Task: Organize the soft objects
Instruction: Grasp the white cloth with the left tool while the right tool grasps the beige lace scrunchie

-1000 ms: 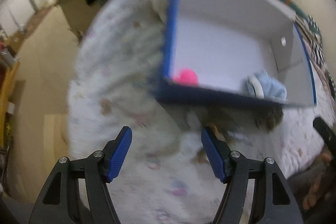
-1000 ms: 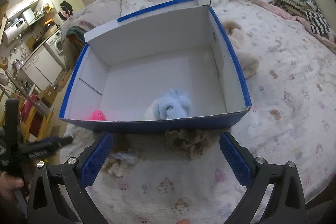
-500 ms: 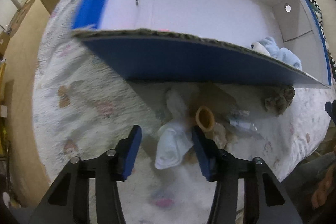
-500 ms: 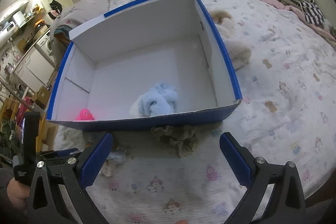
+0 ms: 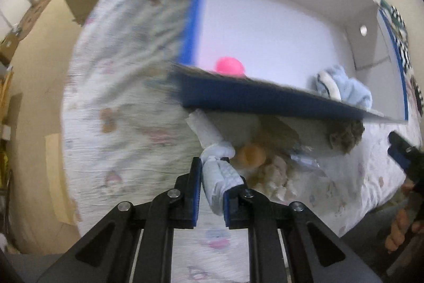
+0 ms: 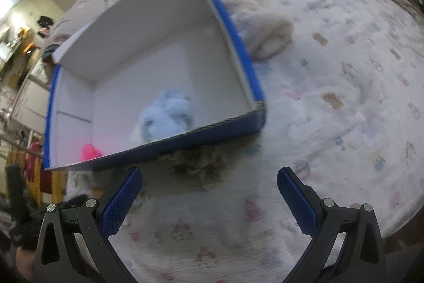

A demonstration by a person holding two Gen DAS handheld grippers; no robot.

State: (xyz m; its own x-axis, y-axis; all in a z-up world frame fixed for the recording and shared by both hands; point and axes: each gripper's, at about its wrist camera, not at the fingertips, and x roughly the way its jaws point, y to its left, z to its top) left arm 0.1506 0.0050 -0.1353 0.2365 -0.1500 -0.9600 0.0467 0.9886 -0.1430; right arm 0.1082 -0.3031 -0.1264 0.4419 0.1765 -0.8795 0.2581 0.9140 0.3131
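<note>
A blue cardboard box (image 5: 265,100) with a white inside sits on the bed; it also shows in the right wrist view (image 6: 233,39). Inside it lie a pink ball (image 5: 229,66) and a light blue fuzzy sock bundle (image 5: 347,90), also seen in the right wrist view (image 6: 167,118). My left gripper (image 5: 210,192) is shut on a white and pale blue sock (image 5: 217,171) just in front of the box's near wall. My right gripper (image 6: 209,200) is open and empty, above a brown scrunchie (image 6: 201,166) beside the box front.
A tan ring-shaped soft item (image 5: 250,155) and cream fluffy pieces (image 5: 273,174) lie next to the held sock. A beige plush heap (image 6: 262,31) lies right of the box. The patterned bedspread (image 6: 344,97) spreads right. The bed edge drops at left (image 5: 66,123).
My left gripper has closed on the white sock and drawn back a little from the box. My right gripper has swung right and tilted, still open.
</note>
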